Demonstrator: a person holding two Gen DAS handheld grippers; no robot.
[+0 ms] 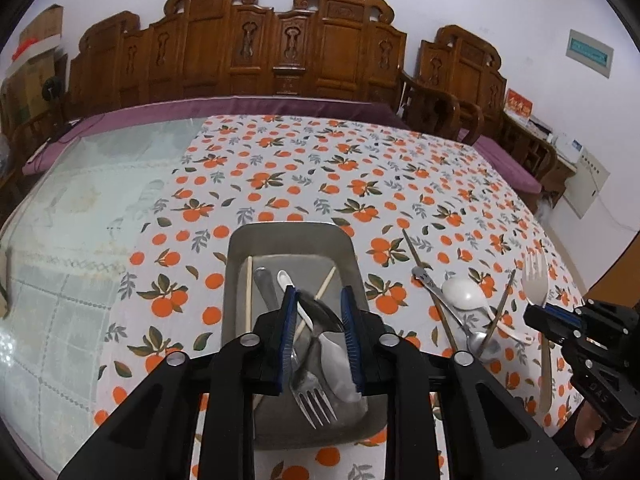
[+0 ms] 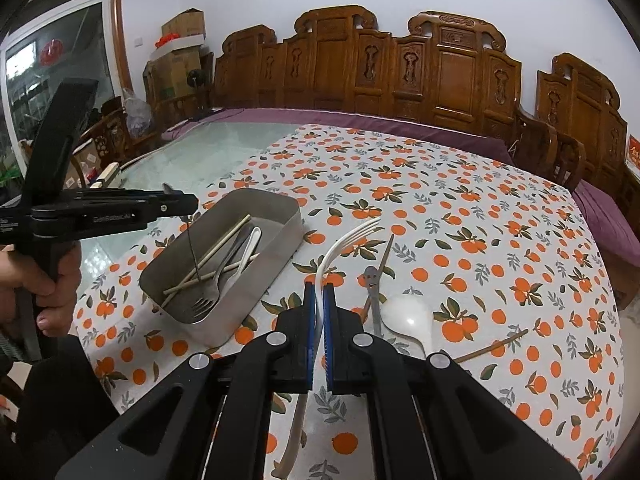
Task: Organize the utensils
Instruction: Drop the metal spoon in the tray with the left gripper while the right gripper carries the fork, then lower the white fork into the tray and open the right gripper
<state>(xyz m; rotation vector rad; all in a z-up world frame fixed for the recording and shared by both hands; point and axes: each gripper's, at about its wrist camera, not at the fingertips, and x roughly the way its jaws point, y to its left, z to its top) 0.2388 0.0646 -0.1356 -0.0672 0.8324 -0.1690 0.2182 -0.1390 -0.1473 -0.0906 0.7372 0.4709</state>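
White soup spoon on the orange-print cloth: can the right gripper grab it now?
Probably not yet: the right gripper is shut on the white plastic fork. The white soup spoon itself lies uncovered, close beside it.

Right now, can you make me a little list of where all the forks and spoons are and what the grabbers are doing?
tray: metal, on the orange-print cloth
in tray: pale chopsticks, metal fork, spoons
left gripper: over the tray, jaws apart; thin dark stick hangs under it
right gripper: shut on white fork
still on cloth: white spoon, smiley-face metal utensil, brown chopstick
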